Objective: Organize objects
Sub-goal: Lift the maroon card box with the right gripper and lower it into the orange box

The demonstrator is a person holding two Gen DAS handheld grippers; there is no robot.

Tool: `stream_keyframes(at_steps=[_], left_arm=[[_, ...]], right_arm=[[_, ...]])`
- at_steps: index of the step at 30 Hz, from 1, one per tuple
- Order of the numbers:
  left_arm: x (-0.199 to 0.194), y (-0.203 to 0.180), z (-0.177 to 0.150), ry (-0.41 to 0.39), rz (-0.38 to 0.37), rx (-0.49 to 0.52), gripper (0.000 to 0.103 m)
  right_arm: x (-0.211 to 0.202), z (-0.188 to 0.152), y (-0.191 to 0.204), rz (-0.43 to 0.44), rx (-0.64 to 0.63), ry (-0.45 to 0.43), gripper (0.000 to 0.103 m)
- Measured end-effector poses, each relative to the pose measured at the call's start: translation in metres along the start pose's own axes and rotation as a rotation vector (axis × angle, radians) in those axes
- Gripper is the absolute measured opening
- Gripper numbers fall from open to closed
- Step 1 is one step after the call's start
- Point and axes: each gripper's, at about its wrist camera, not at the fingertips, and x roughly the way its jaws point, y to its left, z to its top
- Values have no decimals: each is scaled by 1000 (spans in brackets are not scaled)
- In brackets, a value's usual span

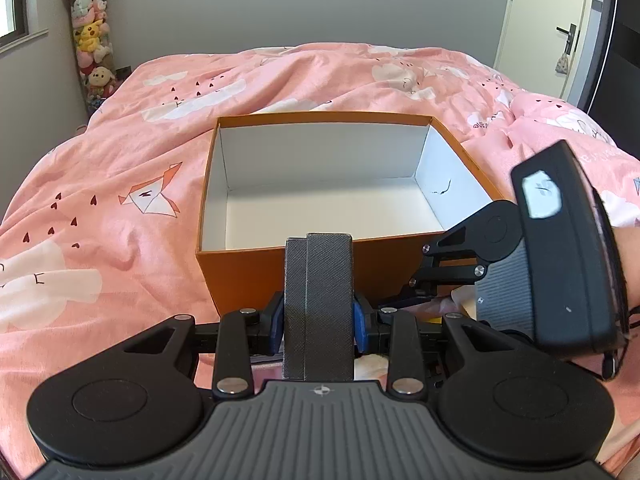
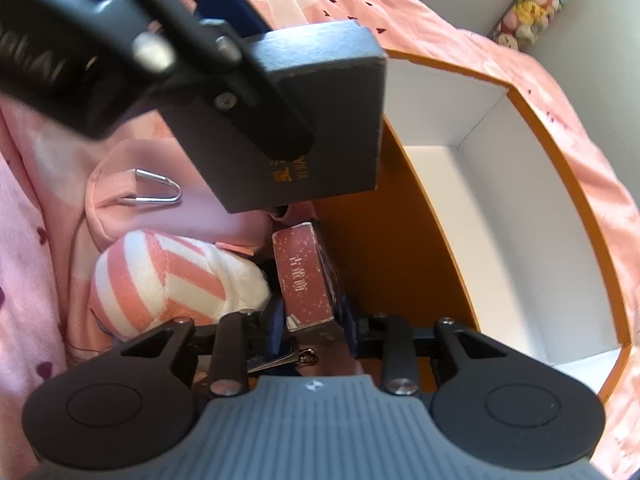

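Ahead of the tool a bed spreads under a pink quilt (image 1: pixel 280 80) printed with white clouds and origami foxes. Beyond it stands a grey wall (image 1: pixel 280 4). Far left, a window (image 1: pixel 12 0) admits daylight beside a column of plush toys (image 1: pixel 91 36); far right, a cream door (image 1: pixel 548 20).

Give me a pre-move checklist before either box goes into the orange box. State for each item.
1. Left gripper shut on the dark grey box: ok, both blue pads press its sides.
2. Right gripper shut on the red speckled box: ok, it sits between the fingers.
3. Orange box open, with floor space free: ok, the white interior shows nothing inside.
4. Dark grey box over the opening: not ok, it is short of the near wall.
5. Grippers apart from each other: cannot tell, they are very close.
6. Red speckled box lifted off the bedding: cannot tell, its underside is hidden.
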Motion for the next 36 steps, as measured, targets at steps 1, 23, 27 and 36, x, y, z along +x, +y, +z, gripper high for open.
stream_keyframes(at_steps=[1,23,27,36], left_arm=[[-1,0,0,-5,3,0,37],[-45,-2,47,-233,20,-13,37],[-40,-5,68,-262,48,12,37],[39,-2,90,-124,-19,-17,37]], right_arm=[[-2,0,2,-9,-10,-9,30],[-140,-1,-64,-15,299,-259,24],[-164,-1,-92,-58,380,-305,24],[-127,-14,-138,-130,559,-236,25]])
